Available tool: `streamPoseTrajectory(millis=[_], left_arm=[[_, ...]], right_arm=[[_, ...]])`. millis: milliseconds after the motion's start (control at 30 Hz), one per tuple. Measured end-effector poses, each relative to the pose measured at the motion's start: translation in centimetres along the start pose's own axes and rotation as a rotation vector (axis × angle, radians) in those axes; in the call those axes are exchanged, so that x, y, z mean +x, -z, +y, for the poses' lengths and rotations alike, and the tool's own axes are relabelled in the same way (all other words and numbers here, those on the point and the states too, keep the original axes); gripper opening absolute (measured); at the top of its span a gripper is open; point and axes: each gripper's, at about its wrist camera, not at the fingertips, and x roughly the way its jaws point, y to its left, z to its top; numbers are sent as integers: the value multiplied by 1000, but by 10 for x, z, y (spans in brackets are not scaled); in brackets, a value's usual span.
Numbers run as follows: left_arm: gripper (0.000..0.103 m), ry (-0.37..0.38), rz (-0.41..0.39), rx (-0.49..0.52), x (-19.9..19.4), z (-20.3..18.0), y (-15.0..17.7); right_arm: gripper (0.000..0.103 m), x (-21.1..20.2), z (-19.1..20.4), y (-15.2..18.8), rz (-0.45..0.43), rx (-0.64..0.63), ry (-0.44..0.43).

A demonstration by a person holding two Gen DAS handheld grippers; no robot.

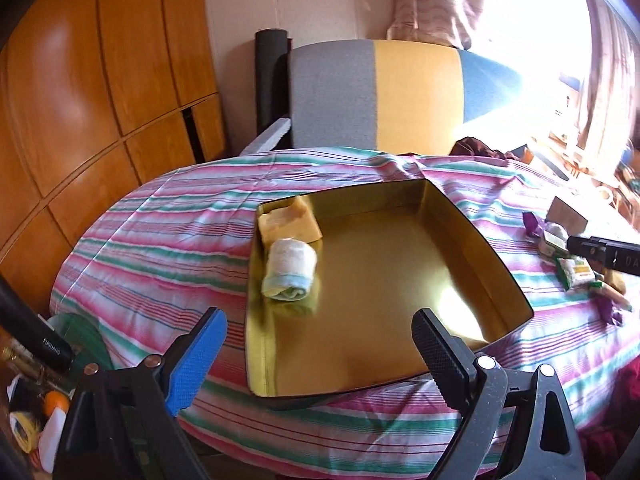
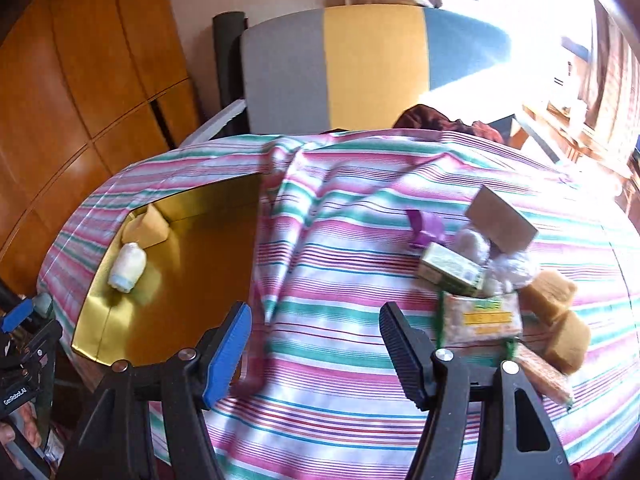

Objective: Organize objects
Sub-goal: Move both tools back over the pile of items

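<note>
Both grippers stand apart and empty: left gripper (image 1: 320,344) over the shiny gold rectangular tin (image 1: 460,216), which holds a rolled white cloth (image 1: 289,270) and a yellow sponge block (image 1: 290,222); right gripper (image 2: 316,344) over the striped cloth surface (image 2: 340,240), beside crinkly packets (image 2: 480,318).

Left gripper (image 1: 318,338) in black plastic, one finger padded blue, the other ribbed black, silver round rivets at the pivots, right gripper (image 2: 314,334) built alike, white "GenRobot.AI" lettering on the left one's body
</note>
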Motion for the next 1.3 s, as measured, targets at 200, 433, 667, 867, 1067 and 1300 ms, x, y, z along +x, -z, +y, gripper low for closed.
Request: streamPoseTrajectory(millis=[200, 433, 667, 867, 1067, 1300], left_arm=[[94, 84, 2, 92, 7, -42, -9], [94, 232, 15, 229, 17, -109, -22], [88, 377, 72, 330, 31, -183, -25], [82, 442, 132, 412, 49, -236, -22], [66, 488, 168, 469, 74, -275, -40], [67, 534, 248, 417, 107, -308, -91]], right_arm=[[68, -27, -94, 5, -35, 176, 124], [72, -62, -204, 33, -113, 480, 274], [72, -65, -269, 68, -147, 785, 237], [72, -58, -274, 75, -114, 835, 172], [72, -54, -266, 71, -106, 801, 135], [72, -47, -263, 68, -92, 790, 84]])
